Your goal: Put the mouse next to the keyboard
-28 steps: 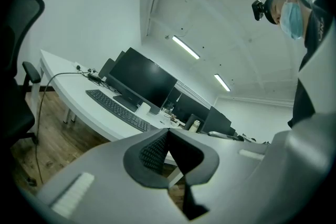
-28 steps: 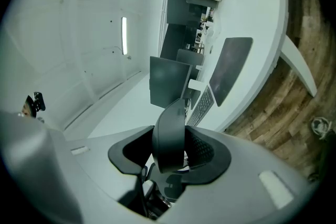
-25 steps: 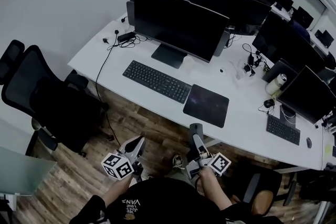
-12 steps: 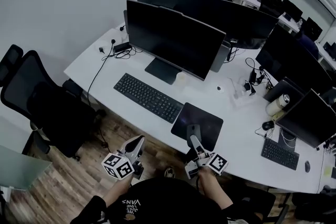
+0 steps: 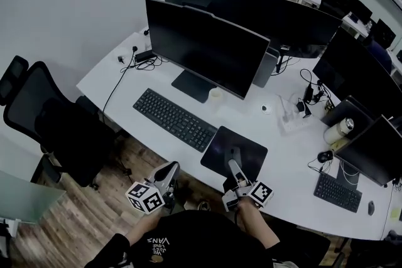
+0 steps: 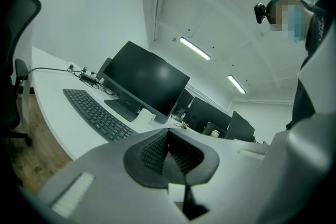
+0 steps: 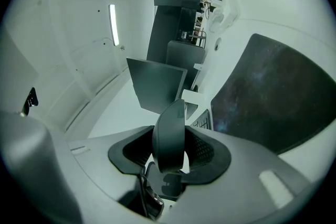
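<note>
Carrying step | dark rounded mouse (image 7: pixel 170 136) clenched in our right gripper (image 5: pixel 233 163) over dark mouse pad (image 5: pixel 249 146) | left gripper (image 6: pixel 168 150) closed, empty | next we lower it onto white table (image 5: pixel 113 81) beside black keyboard (image 5: pixel 174 118), release

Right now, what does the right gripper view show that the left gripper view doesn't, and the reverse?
Only the right gripper view: the mouse clamped edge-on in the right gripper jaws, with the dark mouse pad beyond it.
Only the left gripper view: the left gripper with its jaws together and nothing in them, the keyboard at full length, the power strip with its cables, and the wood floor.
Both: the white desk and the monitor.
</note>
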Demonstrator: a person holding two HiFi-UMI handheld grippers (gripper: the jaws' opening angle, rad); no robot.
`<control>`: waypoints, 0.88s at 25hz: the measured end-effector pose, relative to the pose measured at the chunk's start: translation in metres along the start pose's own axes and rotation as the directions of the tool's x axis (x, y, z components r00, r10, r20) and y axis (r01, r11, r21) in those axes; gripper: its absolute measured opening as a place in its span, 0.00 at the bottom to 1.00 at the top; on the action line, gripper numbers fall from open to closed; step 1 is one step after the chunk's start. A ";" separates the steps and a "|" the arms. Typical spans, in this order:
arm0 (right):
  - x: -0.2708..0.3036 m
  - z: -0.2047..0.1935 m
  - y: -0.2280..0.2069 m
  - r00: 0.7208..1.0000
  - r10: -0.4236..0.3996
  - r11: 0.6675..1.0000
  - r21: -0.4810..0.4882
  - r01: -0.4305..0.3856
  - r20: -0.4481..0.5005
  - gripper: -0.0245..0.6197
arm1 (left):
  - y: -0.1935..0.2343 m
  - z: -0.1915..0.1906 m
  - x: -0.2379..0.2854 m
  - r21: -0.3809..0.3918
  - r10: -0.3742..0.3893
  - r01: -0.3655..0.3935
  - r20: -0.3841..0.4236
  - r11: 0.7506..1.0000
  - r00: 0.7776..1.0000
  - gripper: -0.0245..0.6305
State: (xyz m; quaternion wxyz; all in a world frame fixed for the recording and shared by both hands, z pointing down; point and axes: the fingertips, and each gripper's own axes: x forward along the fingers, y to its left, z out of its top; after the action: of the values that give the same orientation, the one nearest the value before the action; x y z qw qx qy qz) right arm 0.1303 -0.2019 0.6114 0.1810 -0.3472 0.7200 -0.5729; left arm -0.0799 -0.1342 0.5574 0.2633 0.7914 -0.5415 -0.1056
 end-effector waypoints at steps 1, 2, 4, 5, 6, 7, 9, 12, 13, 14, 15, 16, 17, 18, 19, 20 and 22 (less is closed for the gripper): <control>0.002 0.000 -0.002 1.000 -0.002 1.000 0.016 0.002 0.008 0.32 | 0.003 0.001 0.003 -0.002 -0.003 0.003 -0.003 1.000 1.000 0.04; 0.005 -0.001 -0.001 1.000 0.017 0.999 0.044 -0.017 0.022 0.32 | 0.006 0.002 0.006 -0.003 -0.008 0.008 -0.007 1.000 1.000 0.04; 0.012 -0.003 -0.001 0.998 0.030 0.996 0.078 -0.034 0.047 0.32 | 0.013 0.003 0.014 -0.010 -0.026 0.026 -0.020 1.000 0.999 0.04; 0.013 -0.003 -0.006 0.999 -0.006 0.998 0.070 0.002 0.053 0.32 | 0.016 0.003 0.019 -0.017 -0.037 0.037 -0.028 0.999 0.999 0.04; 0.014 -0.003 -0.009 0.997 -0.038 0.997 0.065 0.034 0.062 0.32 | 0.019 0.005 0.025 -0.023 -0.051 0.050 -0.036 0.998 0.998 0.04; 0.016 -0.002 -0.012 0.995 -0.062 0.996 0.067 0.057 0.075 0.32 | 0.022 0.008 0.030 -0.025 -0.067 0.066 -0.045 0.998 0.997 0.04; 0.019 -0.003 -0.019 0.987 -0.129 0.990 0.076 0.122 0.093 0.32 | 0.028 0.014 0.041 -0.020 -0.100 0.099 -0.066 0.995 0.993 0.04; 0.027 -0.005 -0.026 0.974 -0.193 0.978 0.100 0.182 0.117 0.32 | 0.038 0.021 0.056 -0.023 -0.141 0.140 -0.096 0.990 0.985 0.04; 0.031 -0.006 -0.027 0.972 -0.201 0.977 0.103 0.189 0.123 0.32 | 0.041 0.022 0.059 -0.025 -0.155 0.153 -0.105 0.988 0.982 0.04; 0.037 -0.006 -0.028 0.972 -0.195 0.978 0.102 0.183 0.128 0.32 | 0.043 0.024 0.063 -0.028 -0.169 0.167 -0.115 0.986 0.979 0.04; 0.045 -0.005 -0.028 0.975 -0.172 0.983 0.096 0.159 0.138 0.32 | 0.046 0.026 0.067 -0.031 -0.182 0.179 -0.124 0.983 0.975 0.04; 0.054 -0.003 -0.029 0.979 -0.141 0.988 0.089 0.128 0.150 0.32 | 0.049 0.027 0.071 -0.035 -0.193 0.190 -0.134 0.981 0.972 0.04; 0.062 -0.001 -0.031 0.979 -0.124 0.990 0.087 0.111 0.161 0.32 | 0.053 0.029 0.074 -0.039 -0.203 0.199 -0.143 0.979 0.969 0.04; 0.067 -0.001 -0.034 0.978 -0.126 0.990 0.091 0.112 0.168 0.32 | 0.056 0.030 0.076 -0.043 -0.211 0.206 -0.152 0.978 0.966 0.04; 0.072 -0.001 -0.037 0.975 -0.138 0.988 0.094 0.123 0.173 0.32 | 0.060 0.031 0.077 -0.046 -0.216 0.212 -0.161 0.976 0.963 0.04; 0.076 -0.001 -0.040 0.973 -0.152 0.986 0.095 0.137 0.175 0.32 | 0.064 0.032 0.079 -0.047 -0.221 0.216 -0.168 0.975 0.961 0.04; 0.085 0.000 -0.047 0.968 -0.179 0.982 0.098 0.164 0.175 0.32 | 0.072 0.036 0.083 -0.046 -0.227 0.222 -0.176 0.974 0.958 0.04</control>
State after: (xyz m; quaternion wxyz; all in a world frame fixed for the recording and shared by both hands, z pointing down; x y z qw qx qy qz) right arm 0.0849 -0.2670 0.6681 0.2104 -0.4518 0.6433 -0.5812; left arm -0.1217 -0.2403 0.5754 0.3076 0.8505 -0.4208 -0.0698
